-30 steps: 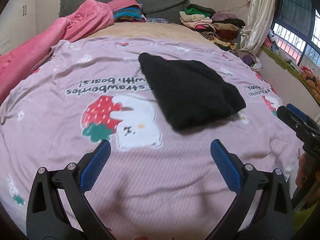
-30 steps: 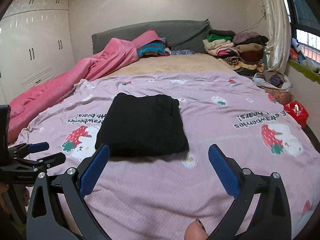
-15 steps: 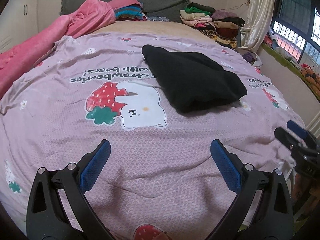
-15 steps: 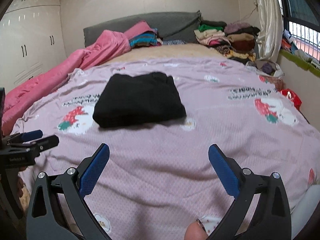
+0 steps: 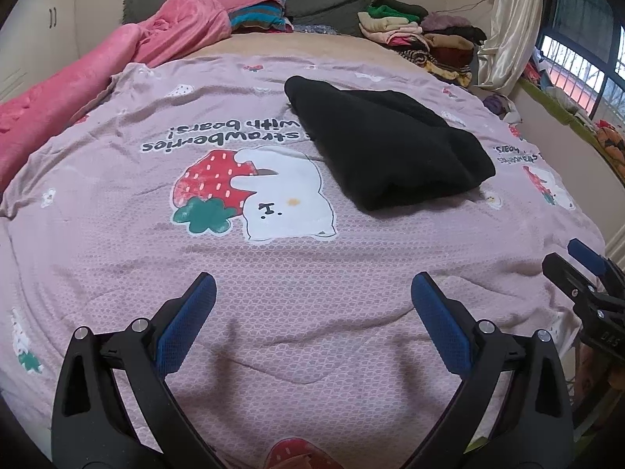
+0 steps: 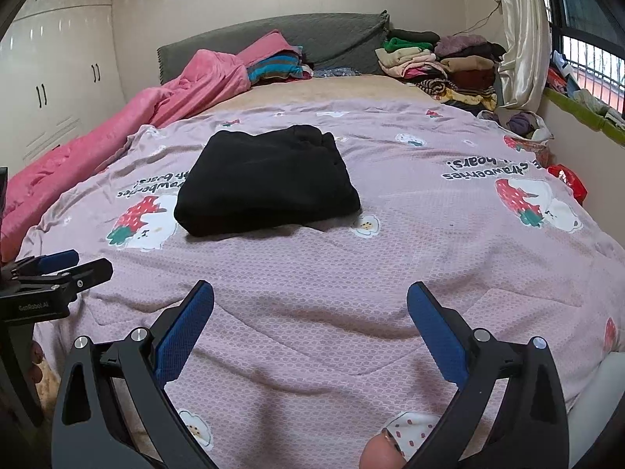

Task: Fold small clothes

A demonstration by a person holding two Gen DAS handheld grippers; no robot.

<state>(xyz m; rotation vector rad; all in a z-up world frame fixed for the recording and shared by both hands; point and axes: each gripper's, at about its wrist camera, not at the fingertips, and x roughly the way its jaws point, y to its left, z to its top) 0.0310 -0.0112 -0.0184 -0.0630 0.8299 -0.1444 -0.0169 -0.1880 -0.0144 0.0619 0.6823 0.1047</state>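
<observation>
A black garment [image 5: 386, 144] [image 6: 265, 183] lies folded into a thick rectangle on the pink strawberry-print bedspread [image 5: 273, 273] [image 6: 390, 258], near the middle of the bed. My left gripper [image 5: 312, 293] hovers open over the near part of the bedspread, well short of the garment, holding nothing. My right gripper [image 6: 310, 301] is also open and empty, over the bed's front edge. Each gripper shows at the side of the other's view: the right gripper [image 5: 582, 269] at the right edge of the left wrist view, the left gripper [image 6: 58, 269] at the left edge of the right wrist view.
A pink blanket [image 6: 129, 129] runs along the bed's left side. Stacks of folded clothes [image 6: 441, 62] sit at the head on the right, beside a curtain [image 6: 523, 39] and window. White wardrobes [image 6: 58, 70] stand at the left. A fingertip [image 6: 381, 451] shows at the bottom.
Both grippers have drawn back from the folded black garment toward the foot of the bed. The garment stays where it lay.
</observation>
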